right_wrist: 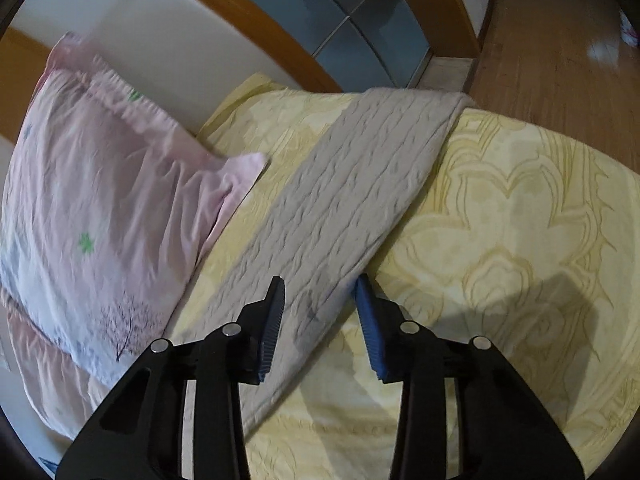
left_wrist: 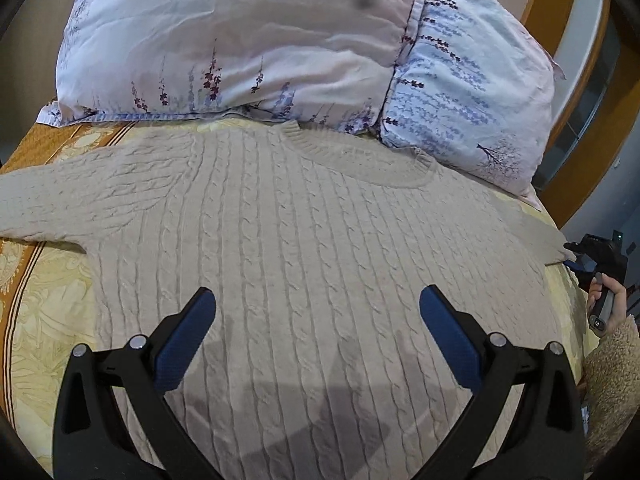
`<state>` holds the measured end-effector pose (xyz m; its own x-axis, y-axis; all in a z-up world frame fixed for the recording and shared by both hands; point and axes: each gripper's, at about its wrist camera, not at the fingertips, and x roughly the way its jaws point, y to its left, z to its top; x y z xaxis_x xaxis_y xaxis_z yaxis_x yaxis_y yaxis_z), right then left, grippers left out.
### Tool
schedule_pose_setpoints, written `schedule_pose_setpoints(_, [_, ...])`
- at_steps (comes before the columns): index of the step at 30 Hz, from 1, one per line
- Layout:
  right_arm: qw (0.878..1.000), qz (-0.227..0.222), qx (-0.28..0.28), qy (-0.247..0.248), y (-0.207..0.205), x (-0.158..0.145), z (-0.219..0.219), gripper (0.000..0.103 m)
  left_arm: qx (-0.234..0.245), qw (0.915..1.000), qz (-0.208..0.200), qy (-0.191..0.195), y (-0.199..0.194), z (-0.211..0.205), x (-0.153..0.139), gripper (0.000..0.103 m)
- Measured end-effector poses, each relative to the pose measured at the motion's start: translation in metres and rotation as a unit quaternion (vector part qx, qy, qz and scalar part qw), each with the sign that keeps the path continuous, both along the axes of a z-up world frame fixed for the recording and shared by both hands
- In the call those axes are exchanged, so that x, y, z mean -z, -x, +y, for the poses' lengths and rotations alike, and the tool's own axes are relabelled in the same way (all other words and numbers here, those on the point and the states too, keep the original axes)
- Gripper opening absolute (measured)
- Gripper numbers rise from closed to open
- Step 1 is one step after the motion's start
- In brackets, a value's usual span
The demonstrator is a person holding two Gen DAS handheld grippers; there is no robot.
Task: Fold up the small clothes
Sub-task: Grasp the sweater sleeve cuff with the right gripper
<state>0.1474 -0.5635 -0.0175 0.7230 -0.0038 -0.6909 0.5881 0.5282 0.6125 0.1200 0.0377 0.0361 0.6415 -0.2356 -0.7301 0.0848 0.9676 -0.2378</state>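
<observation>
A beige cable-knit sweater (left_wrist: pixel 304 240) lies flat on the bed, collar toward the pillows, both sleeves spread sideways. My left gripper (left_wrist: pixel 316 312) is open and empty, hovering above the sweater's lower body. In the right wrist view the sweater's right sleeve (right_wrist: pixel 352 188) stretches away toward the bed's edge. My right gripper (right_wrist: pixel 320 300) is open, its fingers straddling the sleeve, one on each side of it. The right gripper also shows in the left wrist view (left_wrist: pixel 596 252) at the sleeve's cuff.
Two floral pillows (left_wrist: pixel 248 40) (right_wrist: pixel 92 208) lie at the head of the bed against the wooden headboard (right_wrist: pixel 256 20). A yellow patterned bedspread (right_wrist: pixel 512 220) covers the bed. Wooden floor (right_wrist: pixel 560 40) lies beyond the bed's edge.
</observation>
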Motion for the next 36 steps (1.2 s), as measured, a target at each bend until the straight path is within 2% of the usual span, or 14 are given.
schedule_pose_setpoints(4, [1.0,-0.002,0.012,0.005,-0.003,0.005,-0.007,0.024,-0.002,1.0,-0.003,-0.002,-0.002,0.001,0.0,0.101])
schedule_pose_setpoints(7, [1.0,0.005,0.007,0.027,-0.005,0.005,-0.007,0.011,0.001,1.0,-0.002,-0.001,-0.003,0.002,0.001,0.101])
schedule_pose_setpoints(10, [0.998,-0.016,-0.002,0.06,-0.005,-0.007,0.0,0.009,0.005,1.0,0.002,0.005,-0.005,0.003,0.001,0.101])
schedule_pose_setpoints(14, [0.99,-0.051,-0.034,0.125,-0.008,-0.041,0.024,0.009,0.0,1.0,0.002,0.009,-0.007,0.006,0.002,0.101])
schedule_pose_setpoints(19, [0.973,-0.103,-0.106,0.179,-0.017,-0.084,0.074,0.009,-0.007,0.9998,-0.002,0.02,-0.007,0.009,0.002,0.101])
schedule_pose_setpoints(23, [0.951,-0.144,-0.201,0.184,-0.025,-0.104,0.14,0.009,-0.013,0.9996,-0.002,0.026,-0.008,0.012,0.001,0.101])
schedule_pose_setpoints(26, [0.931,-0.153,-0.284,0.171,-0.027,-0.1,0.198,0.009,-0.014,0.9993,0.005,0.033,-0.009,0.013,0.001,0.101])
schedule_pose_setpoints(29, [0.91,-0.123,-0.367,0.152,-0.036,-0.073,0.253,0.009,-0.019,0.9991,0.006,0.038,-0.01,0.015,0.0,0.101])
schedule_pose_setpoints(30, [0.903,-0.099,-0.392,0.143,-0.042,-0.057,0.271,0.009,-0.02,0.9991,0.003,0.037,-0.01,0.015,-0.001,0.101])
schedule_pose_setpoints(33, [0.898,-0.053,-0.419,0.126,-0.05,-0.028,0.295,0.011,-0.014,0.9994,-0.009,0.031,-0.01,0.014,-0.003,0.101])
schedule_pose_setpoints(34, [0.9,-0.049,-0.417,0.117,-0.051,-0.023,0.292,0.014,-0.013,0.9995,-0.012,0.028,-0.01,0.014,-0.003,0.101])
schedule_pose_setpoints(36, [0.911,-0.052,-0.403,0.068,-0.052,-0.02,0.281,0.023,-0.005,0.9997,-0.012,0.02,-0.012,0.012,-0.005,0.101])
